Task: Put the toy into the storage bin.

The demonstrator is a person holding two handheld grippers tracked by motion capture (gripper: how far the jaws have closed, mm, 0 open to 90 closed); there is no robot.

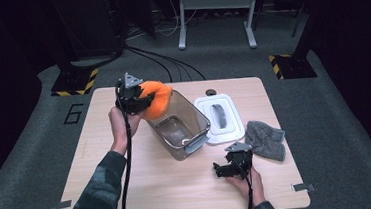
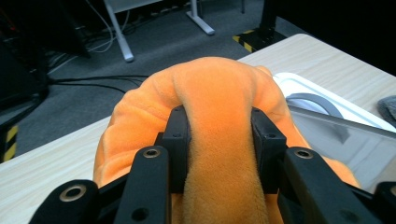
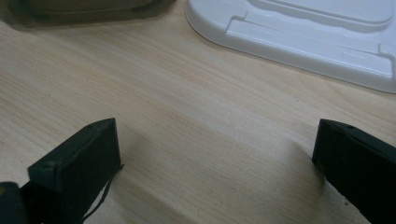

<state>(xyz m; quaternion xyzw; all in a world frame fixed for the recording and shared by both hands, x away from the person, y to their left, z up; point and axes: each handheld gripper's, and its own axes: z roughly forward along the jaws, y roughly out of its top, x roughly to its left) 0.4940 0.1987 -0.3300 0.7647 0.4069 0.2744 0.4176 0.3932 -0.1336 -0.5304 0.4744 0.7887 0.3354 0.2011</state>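
1. Plush toy (image 1: 157,99): we see an orange plush toy clamped in the left gripper (image 1: 143,99), raised over the far left rim of the clear plastic container (image 1: 194,115). In the left gripper view both black jaws press into the toy (image 2: 219,140), which bulges out around them.
2. Left gripper: we hold it in the left hand (image 1: 120,122) above the table's (image 1: 145,188) left half, with its grey three-cornered plate on top and its cable trailing down along the sleeve.
3. Container: we note that it stands open near the middle of the table, set at an angle, with a grey handle at its near end. Its inside looks bare as far as the high view shows.
4. Lid (image 1: 218,117): we find the white lid with a grey handle lying flat just to the right of the container. In the right gripper view the lid (image 3: 303,37) lies ahead of the jaws, apart from them.
5. Right gripper (image 1: 234,162): we keep it low at the near right of the table in the right hand (image 1: 245,182). Its jaws stand wide apart with bare wood between them.
6. Grey cloth (image 1: 265,139): we see it crumpled on the table, just right of the right gripper and near the lid's corner.
7. Small dark round object (image 1: 210,92): we cannot identify it; it sits beyond the lid.
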